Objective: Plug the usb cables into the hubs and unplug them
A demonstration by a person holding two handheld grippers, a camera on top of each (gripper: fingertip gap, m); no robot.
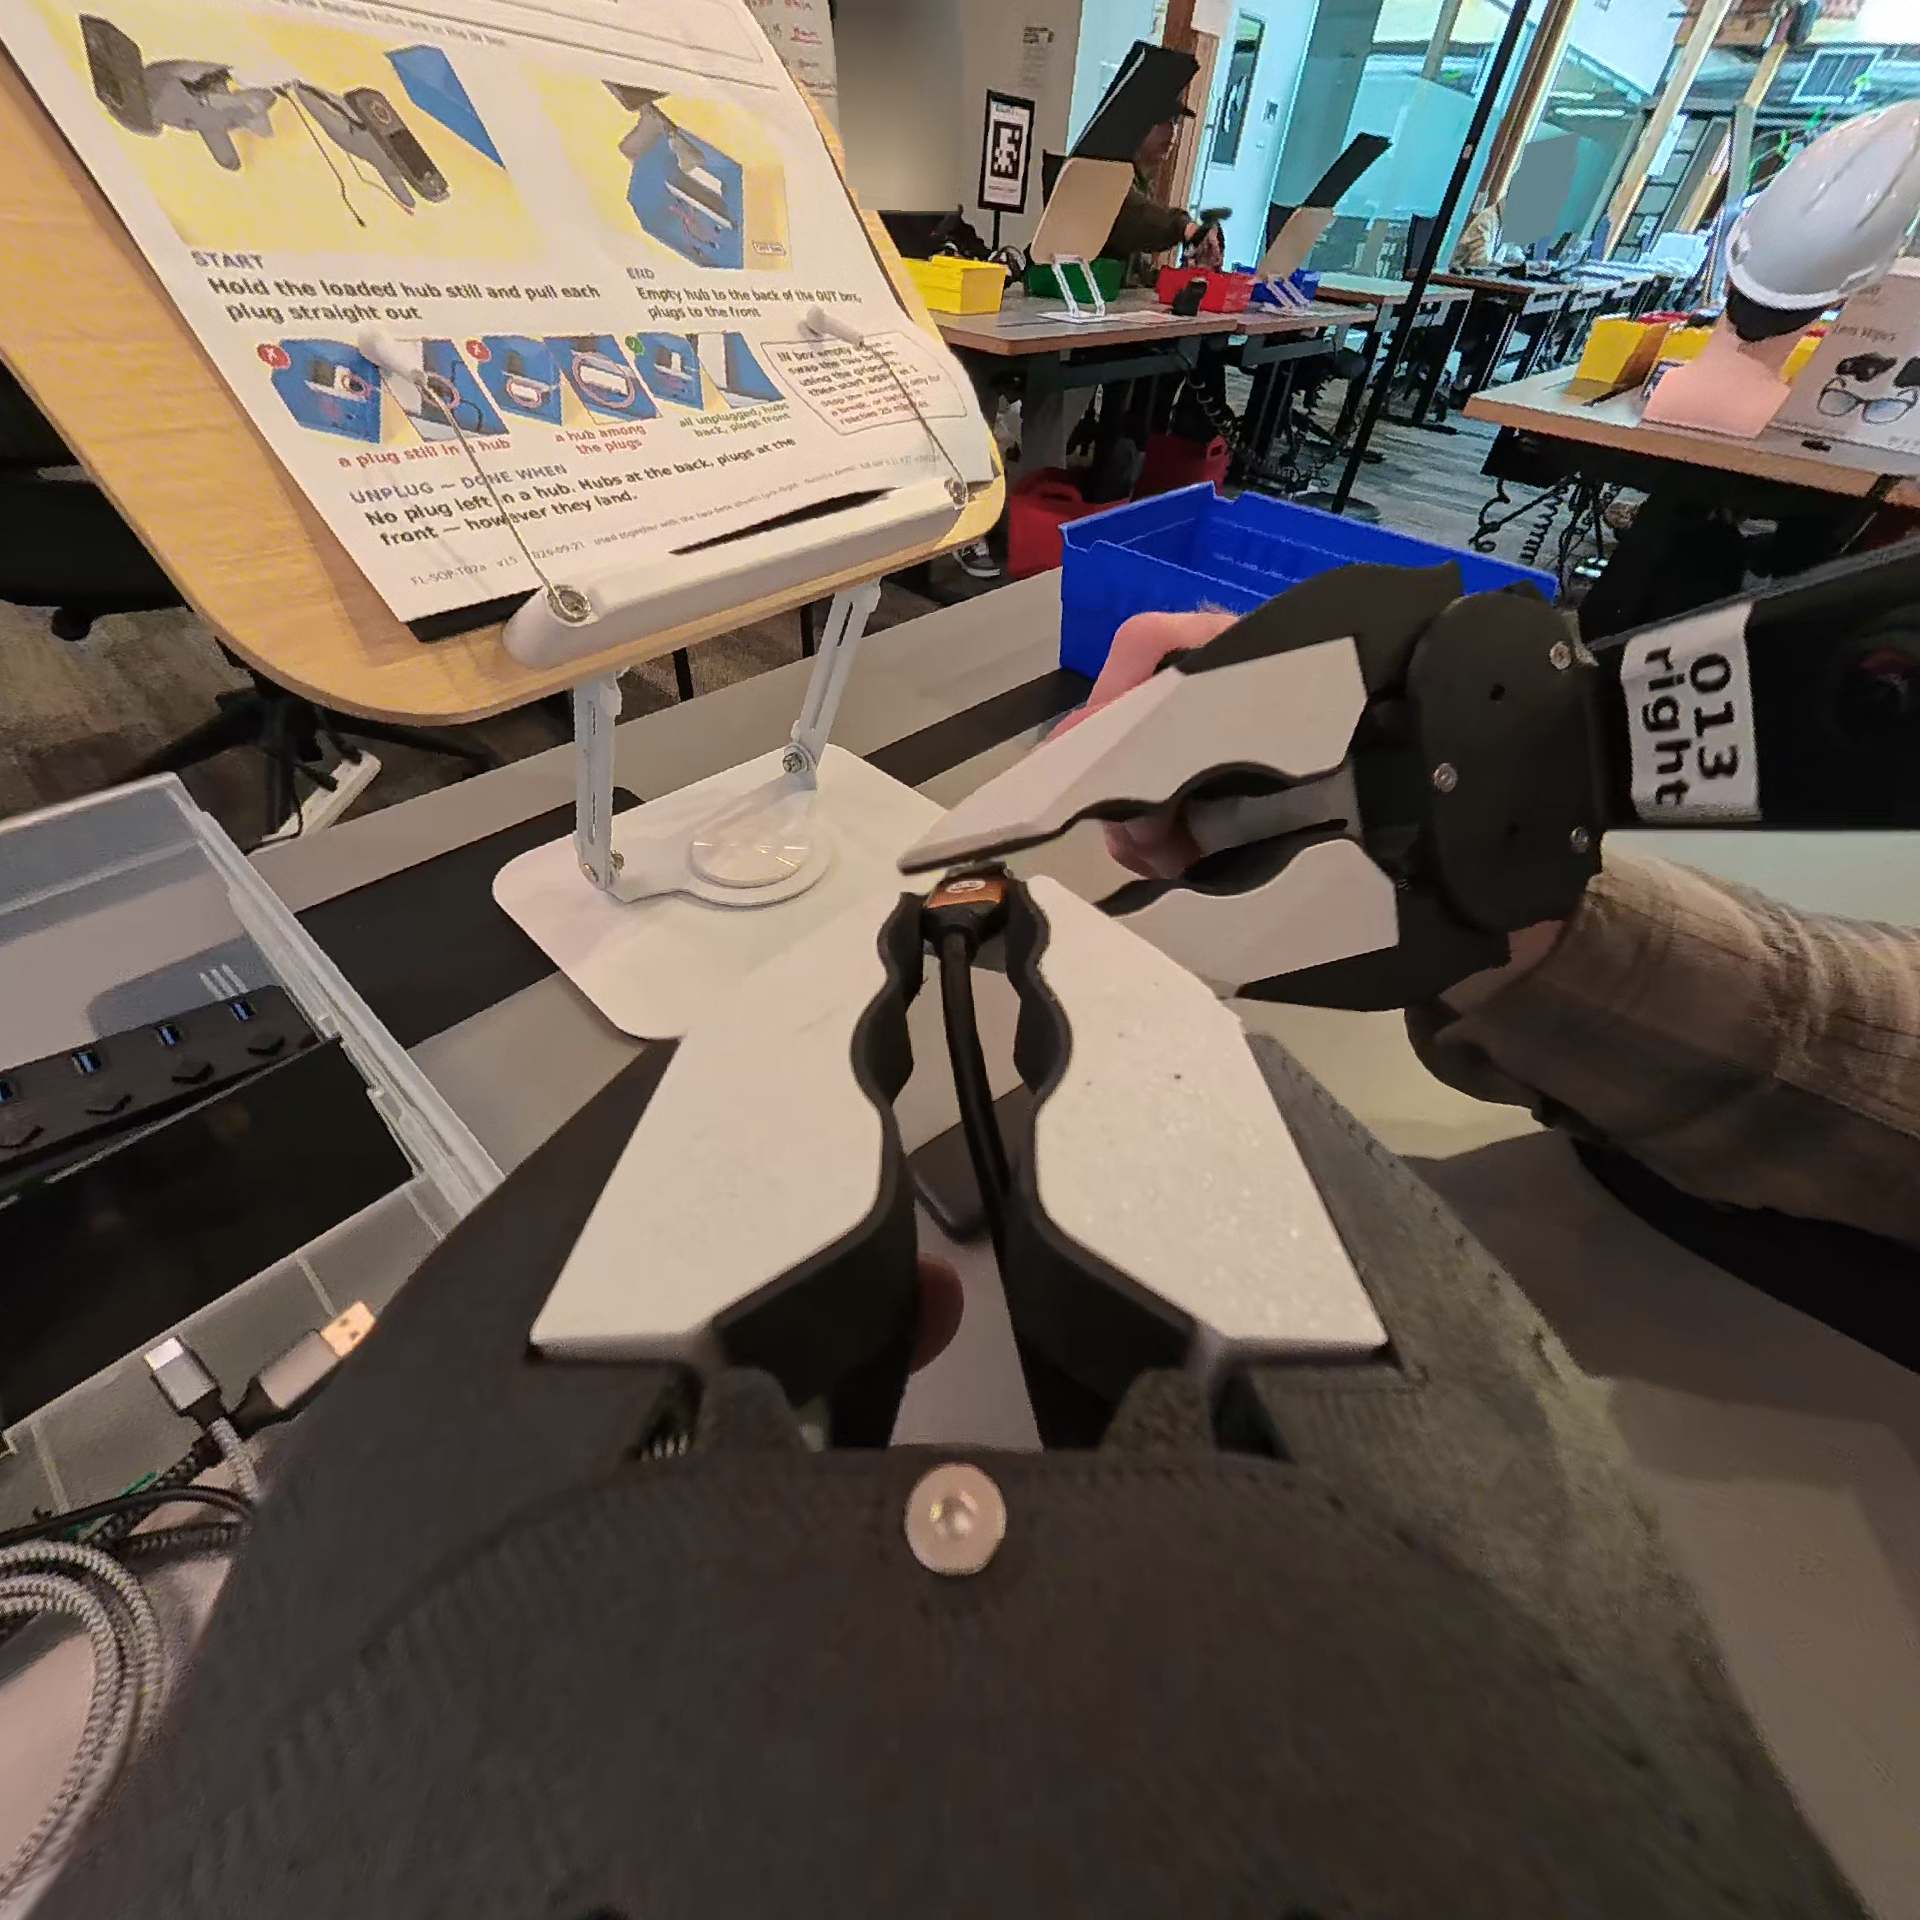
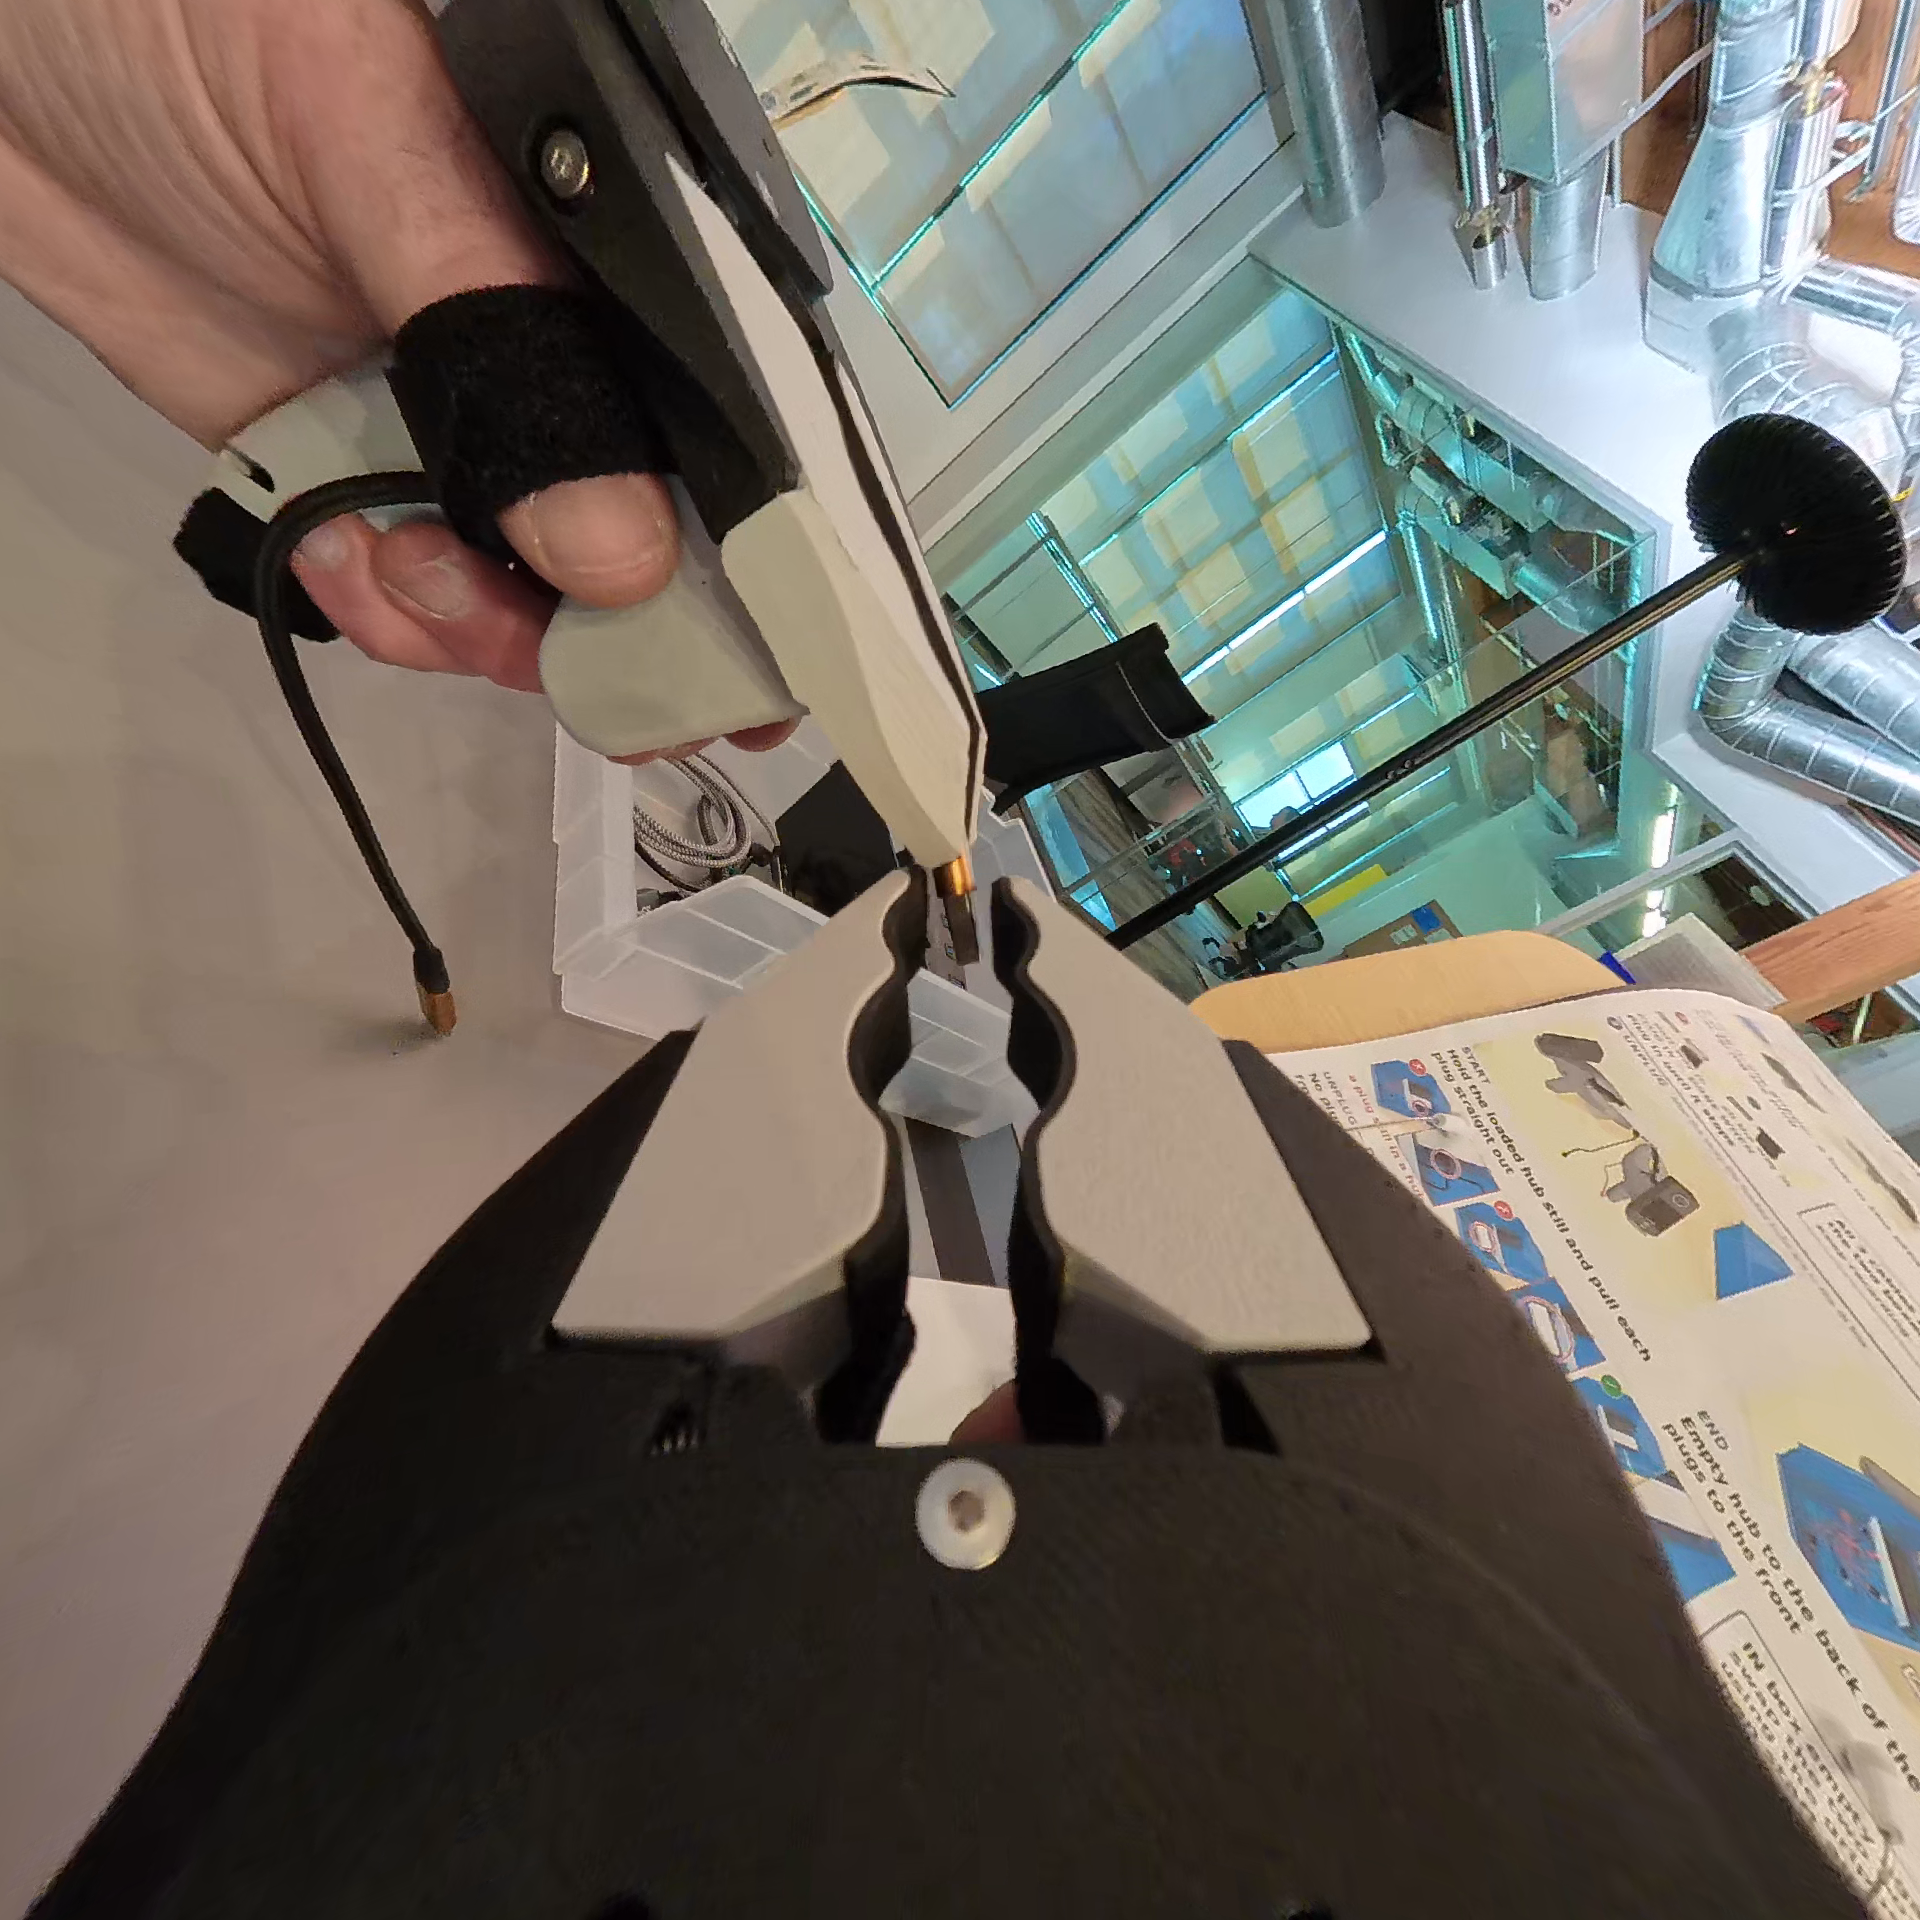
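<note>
Black USB cable point(image 1: 971, 1049), orange-collared plug point(image 1: 964, 896) pinched, hub point(image 1: 156, 1070) binned

a wooden document stand point(image 1: 312, 623) is leaning at ten o'clock, carrying a printed sheet point(image 1: 540, 312). long tables point(image 1: 1091, 322) are stretching away at one o'clock, bearing yellow, green and red bins point(image 1: 956, 281). a blue bin point(image 1: 1247, 561) is sitting at two o'clock. daylight is coming through tall windows point(image 1: 1714, 114), and silver ducts point(image 2: 1766, 312) are running overhead.
</note>
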